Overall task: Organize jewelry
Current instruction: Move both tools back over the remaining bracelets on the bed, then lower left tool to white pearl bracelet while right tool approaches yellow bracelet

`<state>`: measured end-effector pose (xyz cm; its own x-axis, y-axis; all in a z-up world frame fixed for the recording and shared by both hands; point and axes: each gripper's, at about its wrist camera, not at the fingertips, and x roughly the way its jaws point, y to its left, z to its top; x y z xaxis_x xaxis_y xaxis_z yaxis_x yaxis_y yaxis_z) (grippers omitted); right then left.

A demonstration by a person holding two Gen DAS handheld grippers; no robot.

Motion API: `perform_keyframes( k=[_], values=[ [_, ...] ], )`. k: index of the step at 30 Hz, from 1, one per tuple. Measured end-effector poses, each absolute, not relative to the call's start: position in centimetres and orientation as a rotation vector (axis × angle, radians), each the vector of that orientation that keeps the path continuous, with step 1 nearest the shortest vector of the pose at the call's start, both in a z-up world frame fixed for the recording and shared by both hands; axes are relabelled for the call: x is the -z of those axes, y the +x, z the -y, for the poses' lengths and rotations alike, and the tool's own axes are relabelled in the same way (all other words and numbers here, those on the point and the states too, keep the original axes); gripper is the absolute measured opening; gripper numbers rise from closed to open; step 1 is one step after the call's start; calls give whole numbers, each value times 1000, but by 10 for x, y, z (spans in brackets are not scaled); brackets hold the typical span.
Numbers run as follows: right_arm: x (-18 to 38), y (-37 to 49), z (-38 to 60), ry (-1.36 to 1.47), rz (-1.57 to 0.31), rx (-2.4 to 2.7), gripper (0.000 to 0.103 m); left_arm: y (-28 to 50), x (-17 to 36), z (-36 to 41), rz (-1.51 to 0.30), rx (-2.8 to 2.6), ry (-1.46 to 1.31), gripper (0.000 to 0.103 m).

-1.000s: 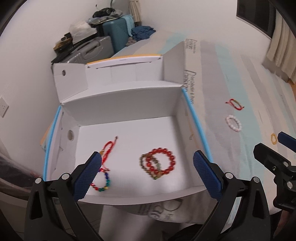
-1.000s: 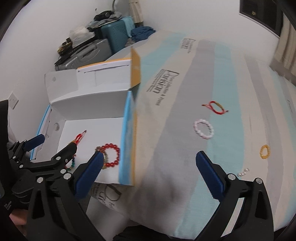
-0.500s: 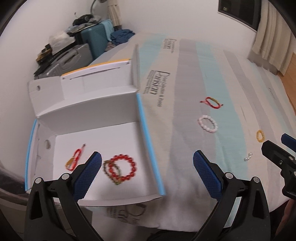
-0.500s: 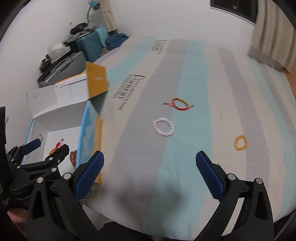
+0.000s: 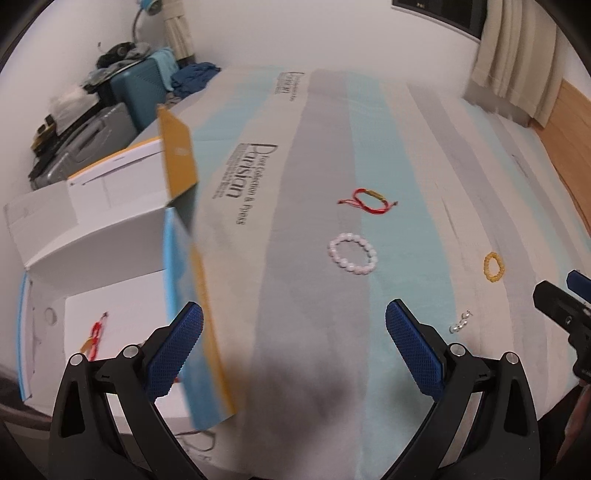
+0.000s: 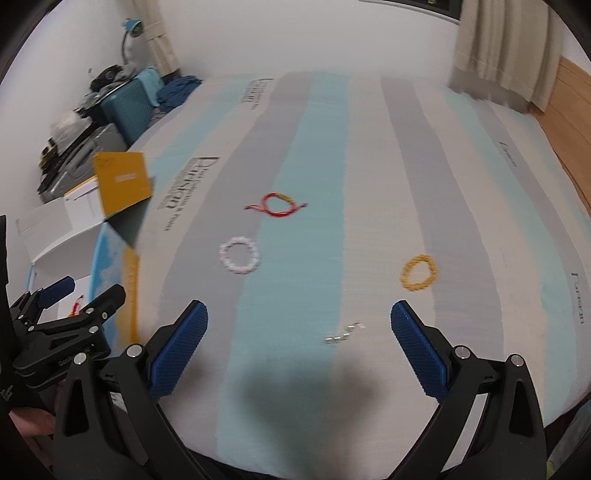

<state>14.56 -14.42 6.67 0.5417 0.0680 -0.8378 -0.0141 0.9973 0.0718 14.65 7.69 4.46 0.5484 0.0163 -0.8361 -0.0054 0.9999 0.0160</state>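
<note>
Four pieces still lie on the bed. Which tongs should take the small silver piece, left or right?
Right, probably. The silver piece lies close ahead between the open right tongs. The left tongs, also open and empty, sit nearer the box, with the piece off to their right.

A bedroom in a private home. A mattress (image 6: 369, 184) in a striped cover of grey, pale blue and cream, printed with a maker's name, fills the room's centre. Beyond the mattress's far left corner, suitcases (image 5: 144, 92) stand stacked against a white wall (image 6: 295, 33), topped with folded clothes (image 5: 192, 75) and loose belongings. A blue desk lamp (image 6: 130, 26) rises behind the mattress's far left corner beside a tied-back cream curtain (image 6: 162, 37). More cream curtains (image 6: 506, 48) hang past the mattress's far right corner, above wood flooring (image 6: 572, 110). An open cardboard box (image 5: 92, 236) rests against the mattress's left edge.
</note>
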Motion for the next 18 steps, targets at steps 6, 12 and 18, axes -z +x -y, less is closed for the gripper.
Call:
perform_keyframes(
  k=[6,12,18],
  values=[
    [-41,165,179,71,-1042,4,96,170,-23,-54,-1017,11,24,97],
    [-13,189,212,78,-1086,54,96,204,1,-45,-1056,12,17,97],
    [18,221,247,95,-1132,100,95,242,33,-36,-1094,9,36,97]
  ],
)
